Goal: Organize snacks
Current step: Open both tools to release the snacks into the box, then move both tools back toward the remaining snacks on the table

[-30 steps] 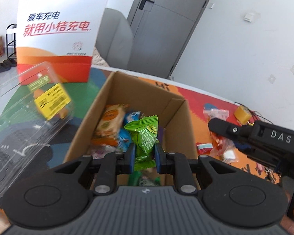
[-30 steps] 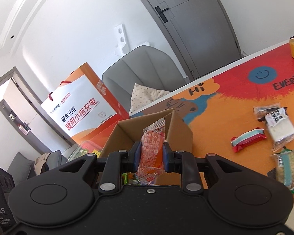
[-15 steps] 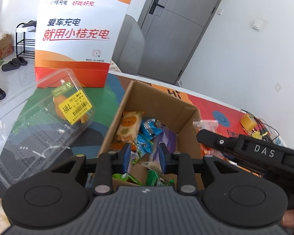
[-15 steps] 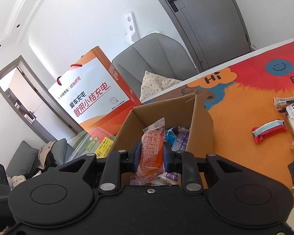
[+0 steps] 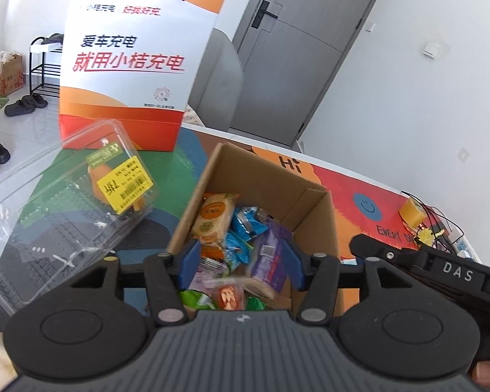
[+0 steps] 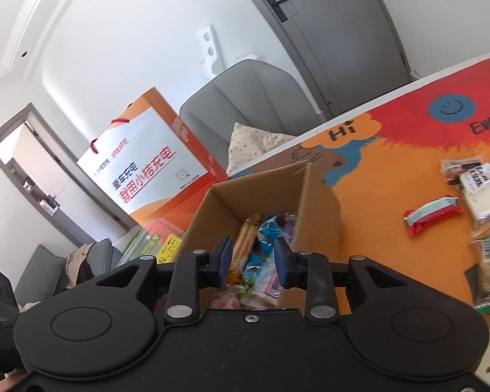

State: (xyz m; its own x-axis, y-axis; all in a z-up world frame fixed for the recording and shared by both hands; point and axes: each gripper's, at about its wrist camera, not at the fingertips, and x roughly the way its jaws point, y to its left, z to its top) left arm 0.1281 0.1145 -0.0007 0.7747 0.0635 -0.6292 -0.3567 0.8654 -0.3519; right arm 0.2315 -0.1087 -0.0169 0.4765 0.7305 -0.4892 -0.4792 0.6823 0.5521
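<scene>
Over the cardboard box (image 5: 313,209), both the left gripper (image 5: 240,263) and the right gripper (image 6: 253,261) are hanging with jaws just opened and nothing between them. Many snacks are lying inside; several wrapped packets (image 6: 431,214) are waiting on the mat (image 6: 392,170) to the right.

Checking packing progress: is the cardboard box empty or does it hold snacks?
Holds snacks. The cardboard box stands open-topped, with a jumble of wrapped snacks covering its bottom.
</scene>
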